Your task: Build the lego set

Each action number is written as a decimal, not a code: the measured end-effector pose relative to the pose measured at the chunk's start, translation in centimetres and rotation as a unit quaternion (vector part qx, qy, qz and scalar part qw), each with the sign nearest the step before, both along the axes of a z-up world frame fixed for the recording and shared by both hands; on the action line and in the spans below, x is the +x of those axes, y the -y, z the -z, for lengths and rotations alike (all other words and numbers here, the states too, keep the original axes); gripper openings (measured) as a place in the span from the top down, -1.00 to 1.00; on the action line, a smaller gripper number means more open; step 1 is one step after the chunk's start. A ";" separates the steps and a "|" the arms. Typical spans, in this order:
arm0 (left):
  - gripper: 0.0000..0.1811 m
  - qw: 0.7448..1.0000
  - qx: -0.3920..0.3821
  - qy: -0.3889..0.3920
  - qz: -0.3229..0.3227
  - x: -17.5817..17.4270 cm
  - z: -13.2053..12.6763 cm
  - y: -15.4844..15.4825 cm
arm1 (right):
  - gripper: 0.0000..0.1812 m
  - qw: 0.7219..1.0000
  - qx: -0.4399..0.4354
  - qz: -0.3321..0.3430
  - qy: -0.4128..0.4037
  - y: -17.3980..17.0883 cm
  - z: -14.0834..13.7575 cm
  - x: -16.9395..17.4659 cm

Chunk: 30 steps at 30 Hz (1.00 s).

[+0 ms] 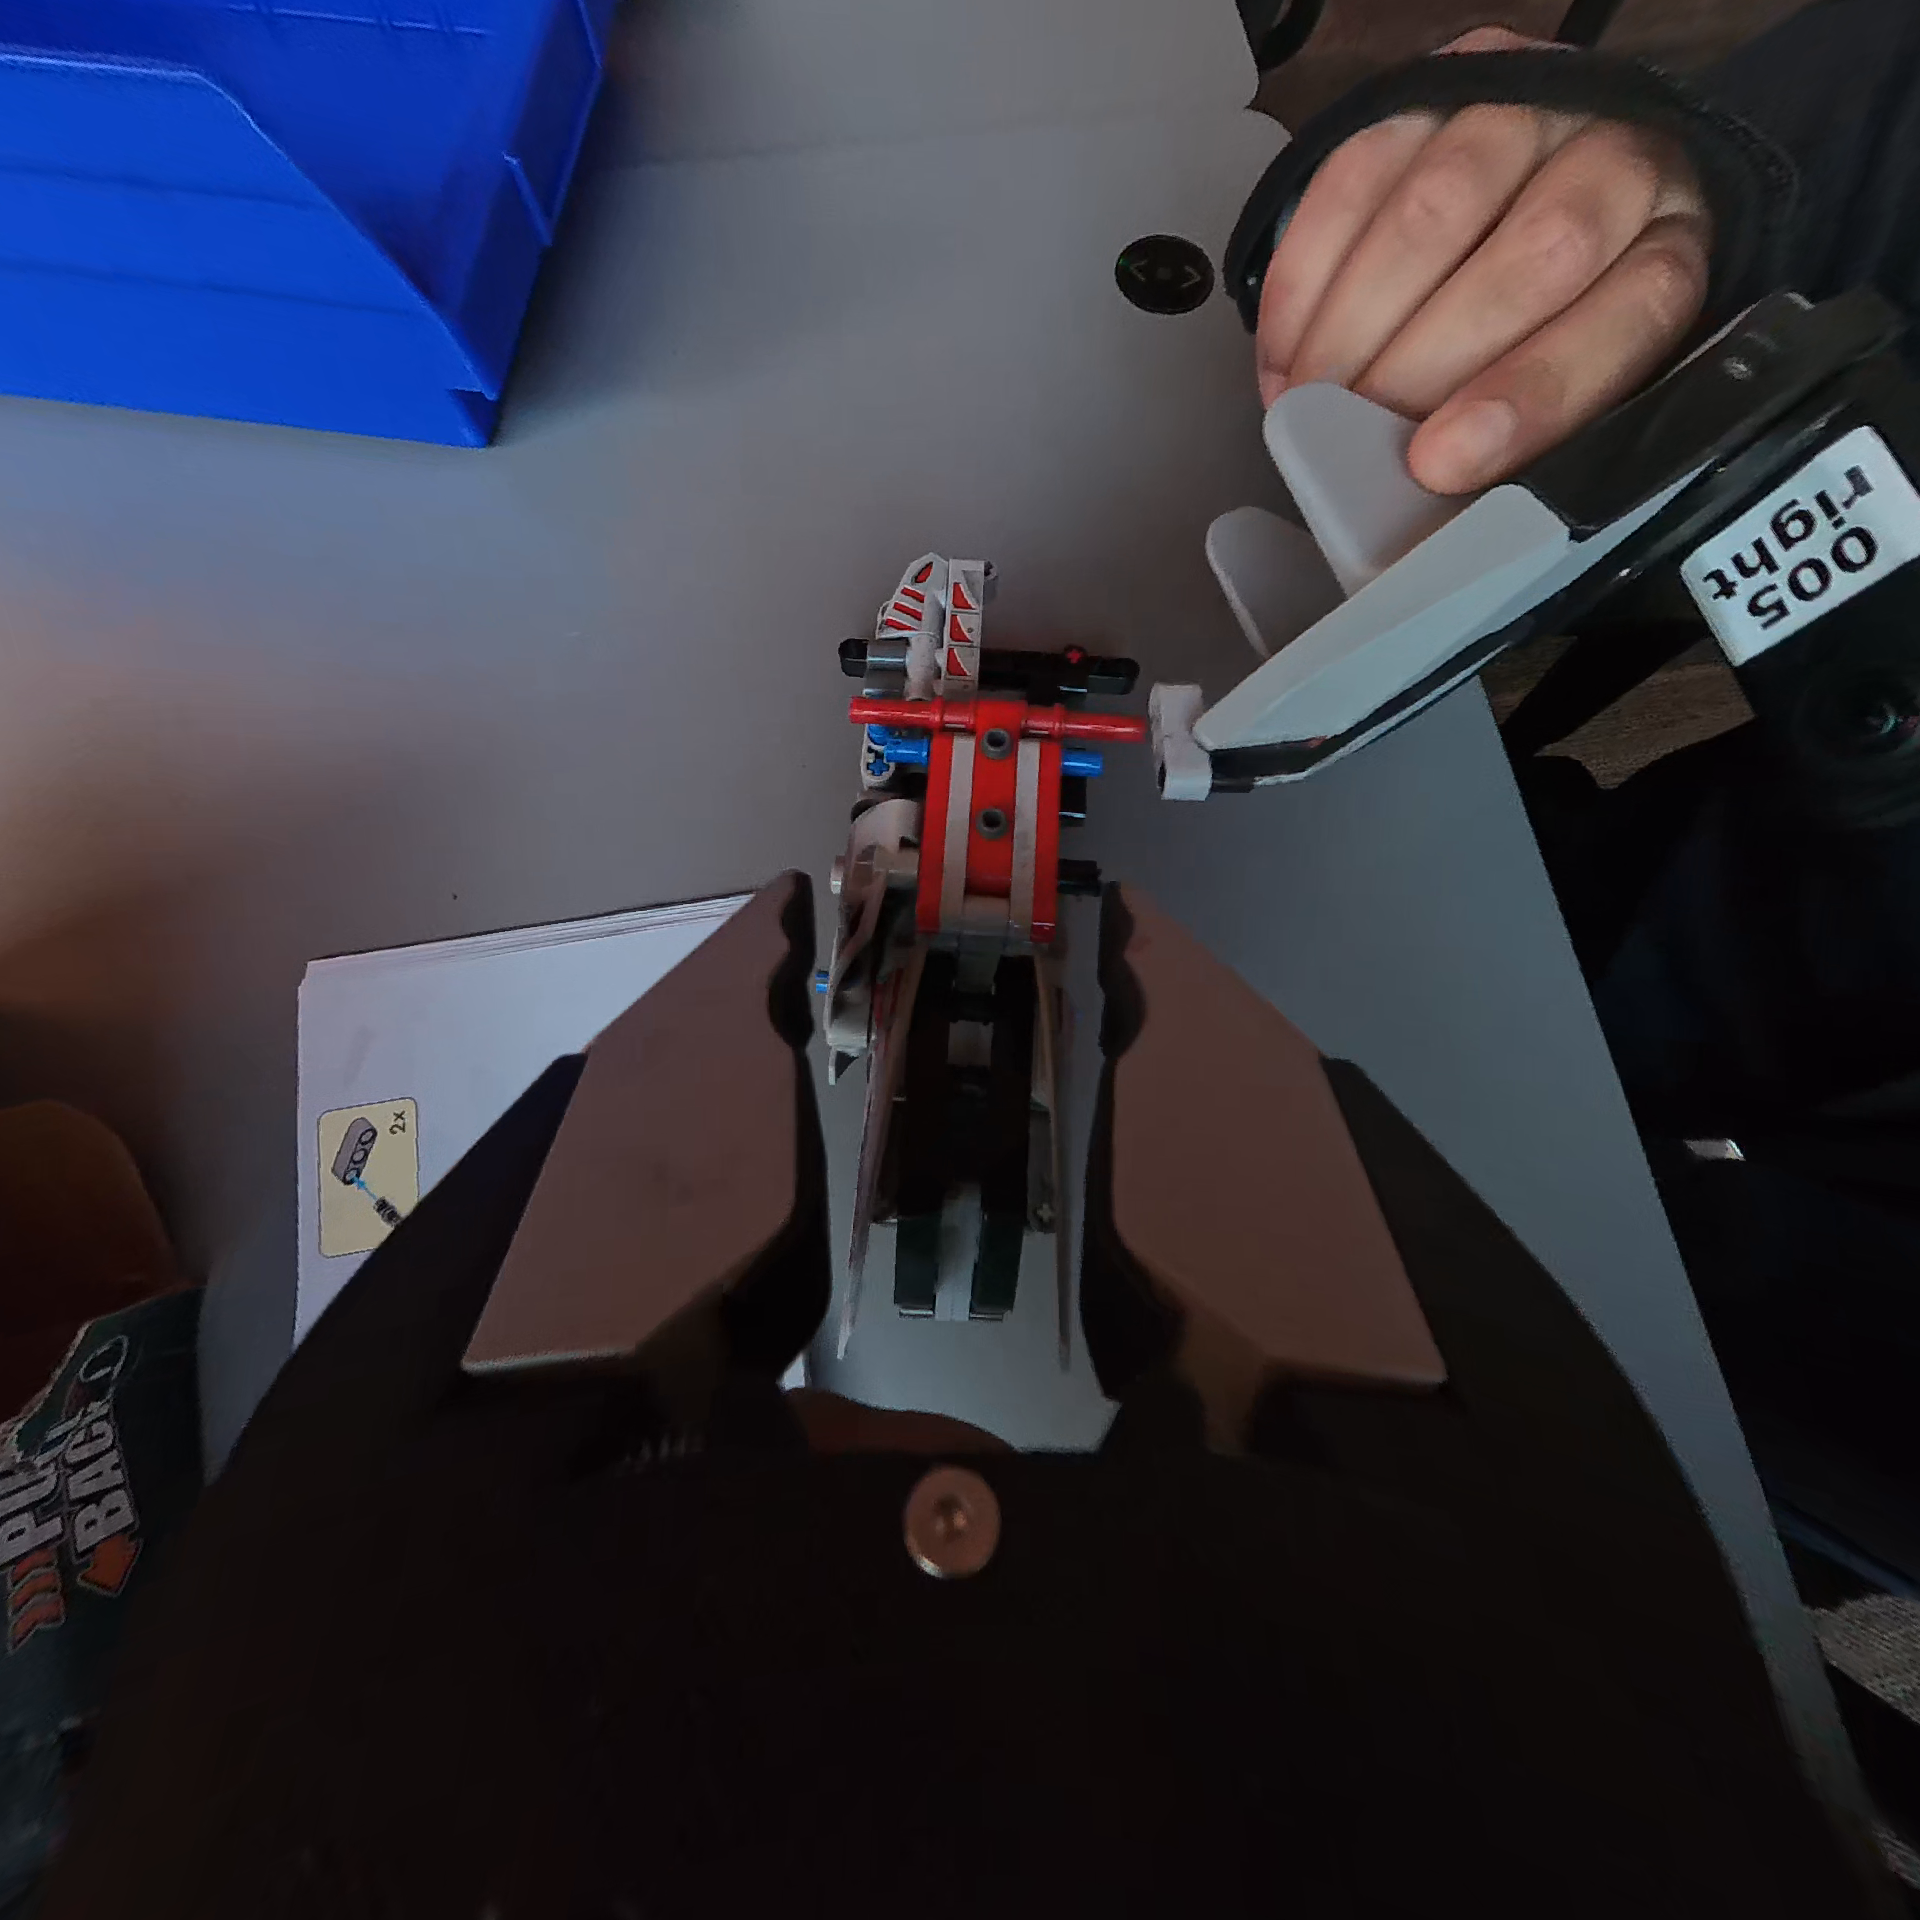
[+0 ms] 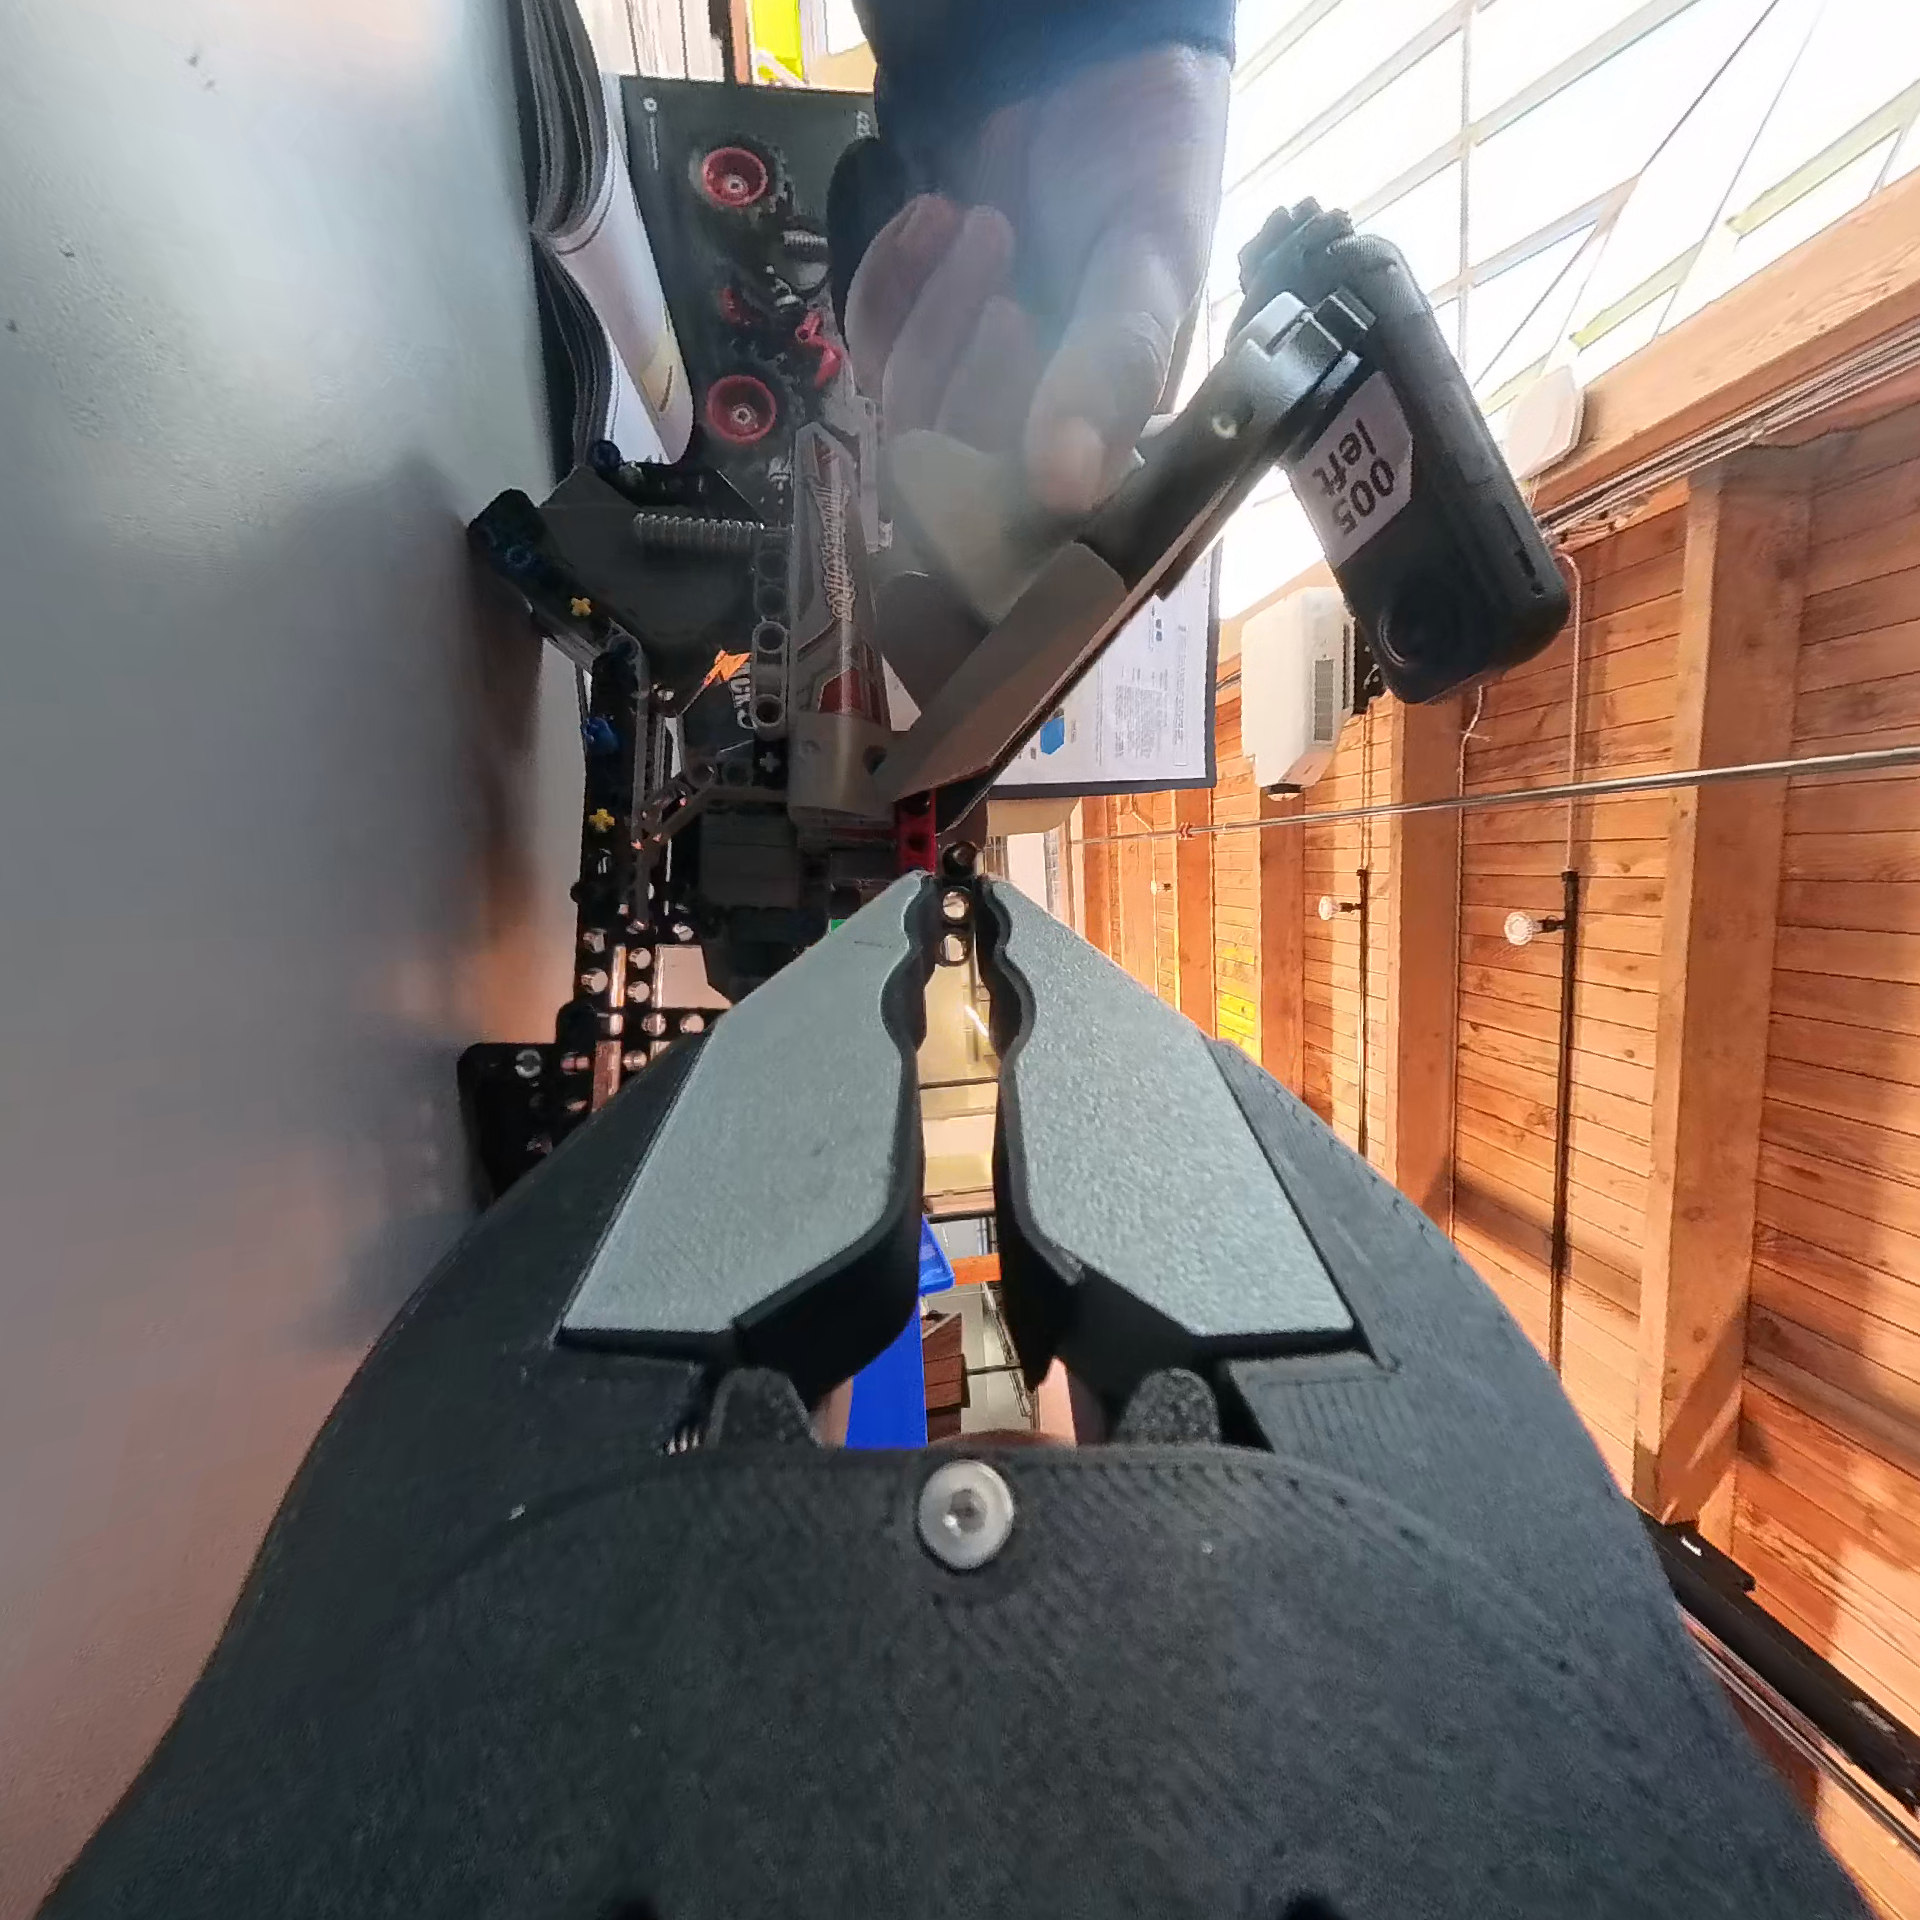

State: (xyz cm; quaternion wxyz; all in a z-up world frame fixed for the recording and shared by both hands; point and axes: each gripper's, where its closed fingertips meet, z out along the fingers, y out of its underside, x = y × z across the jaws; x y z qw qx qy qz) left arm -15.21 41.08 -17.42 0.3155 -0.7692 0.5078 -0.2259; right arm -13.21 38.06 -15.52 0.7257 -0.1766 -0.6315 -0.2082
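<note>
The lego model [image 1: 987, 821], red, grey and black, stands on the grey table [image 1: 623, 644]. My left gripper [image 1: 956, 935] is shut on its sides and holds it upright. A red axle [image 1: 997, 717] runs across the model's top. My right gripper [image 1: 1210, 753] comes in from the right. It is shut on a small light grey beam [image 1: 1177, 740] held right beside the axle's right end. In the right wrist view, the right gripper [image 2: 954, 902] pinches the beam [image 2: 954, 940] by its tip. The model [image 2: 821, 623] and the left gripper [image 2: 920, 774] lie just beyond it.
A blue bin [image 1: 260, 208] stands at the far left. The instruction booklet [image 1: 468, 1039] lies left of my left gripper. The lego box [image 1: 73, 1455] is at the near left. The table's edge [image 1: 1558, 935] runs close on the right. A black disc [image 1: 1164, 273] lies behind the model.
</note>
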 end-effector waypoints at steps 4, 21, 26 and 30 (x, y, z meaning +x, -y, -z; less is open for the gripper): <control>0.48 1.000 0.006 -0.004 0.002 0.0 0.1 0.0 | 0.96 1.000 -0.004 0.008 0.011 -0.5 0.5 -0.2; 0.39 0.990 0.056 0.078 -0.100 -7.4 -8.5 -0.9 | 0.96 0.997 -0.049 -0.023 -0.049 -0.1 -1.3 1.6; 0.41 0.982 0.069 0.082 -0.155 -10.1 -9.7 -1.6 | 0.97 0.976 -0.162 -0.043 -0.137 -1.8 -3.9 3.7; 0.42 0.982 0.058 0.065 -0.166 -10.4 -8.9 -1.5 | 0.96 0.931 -0.289 -0.046 -0.218 -5.0 -5.2 6.2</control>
